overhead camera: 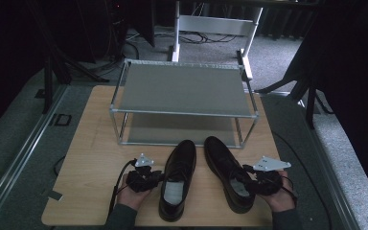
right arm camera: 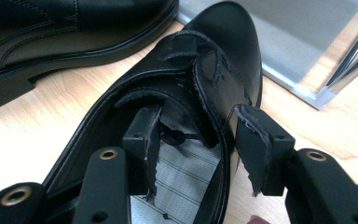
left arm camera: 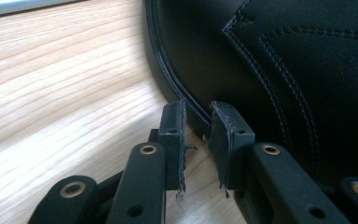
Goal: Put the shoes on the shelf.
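A: On the worktop [overhead camera: 91, 158], before the rack [overhead camera: 182, 91], which step?

B: Grasping: right tongs [right arm camera: 200, 154] open astride the right shoe's [right arm camera: 205, 70] side wall; left tongs [left arm camera: 196, 140] nearly closed, empty, beside the left shoe [left arm camera: 279, 60].

A: Next?

B: Probably pinch, then lift.

Two black leather lace-up dress shoes lie upright, side by side, on the wooden worktop, toes toward the shelf rack; the left shoe [overhead camera: 178, 178] straight; the right shoe [overhead camera: 227, 172] angled, its pale insole showing.
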Demonstrator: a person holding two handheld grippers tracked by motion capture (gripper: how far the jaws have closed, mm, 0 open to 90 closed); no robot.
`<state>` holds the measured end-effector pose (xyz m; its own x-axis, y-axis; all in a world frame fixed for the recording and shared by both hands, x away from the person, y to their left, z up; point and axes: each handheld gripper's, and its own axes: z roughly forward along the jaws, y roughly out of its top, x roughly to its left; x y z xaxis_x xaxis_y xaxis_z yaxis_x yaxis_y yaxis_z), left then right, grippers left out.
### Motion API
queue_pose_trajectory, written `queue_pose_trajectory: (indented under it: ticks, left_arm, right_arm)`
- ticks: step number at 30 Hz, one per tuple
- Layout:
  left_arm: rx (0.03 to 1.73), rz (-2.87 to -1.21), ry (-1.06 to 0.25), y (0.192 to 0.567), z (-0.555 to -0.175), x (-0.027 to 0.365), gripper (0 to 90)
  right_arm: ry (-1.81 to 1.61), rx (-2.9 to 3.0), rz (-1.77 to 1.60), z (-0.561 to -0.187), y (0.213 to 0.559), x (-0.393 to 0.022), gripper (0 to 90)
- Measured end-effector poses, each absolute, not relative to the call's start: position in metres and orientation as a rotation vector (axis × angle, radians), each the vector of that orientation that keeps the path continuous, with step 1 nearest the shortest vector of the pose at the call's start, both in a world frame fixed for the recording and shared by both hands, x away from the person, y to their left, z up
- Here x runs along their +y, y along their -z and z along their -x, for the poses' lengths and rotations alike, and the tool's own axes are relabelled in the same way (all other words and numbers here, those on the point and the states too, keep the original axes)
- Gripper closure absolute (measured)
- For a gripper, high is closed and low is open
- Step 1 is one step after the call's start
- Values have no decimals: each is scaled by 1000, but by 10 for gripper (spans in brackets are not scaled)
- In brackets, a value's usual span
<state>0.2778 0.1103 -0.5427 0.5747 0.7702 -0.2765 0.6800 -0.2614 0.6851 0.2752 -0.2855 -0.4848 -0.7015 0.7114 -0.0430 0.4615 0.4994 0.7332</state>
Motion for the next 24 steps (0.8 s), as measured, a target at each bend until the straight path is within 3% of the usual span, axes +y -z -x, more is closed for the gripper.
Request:
queue_pose_trajectory:
  ticks: [2, 4, 7, 24]
  left_arm:
    - [1157, -2004, -144, 543, -277, 108, 745]
    - [1158, -2003, -147, 543, -277, 108, 746]
    - [1159, -2003, -141, 543, -276, 109, 746]
    - [1154, -1998, -131, 543, -272, 108, 755]
  right_arm:
    - [-983, 2415, -974, -277, 484, -282, 550]
    - [-922, 2400, -944, -277, 484, -279, 691]
    - [-923, 2391, -937, -276, 481, -280, 764]
    - [-1025, 2466, -852, -266, 483, -282, 796]
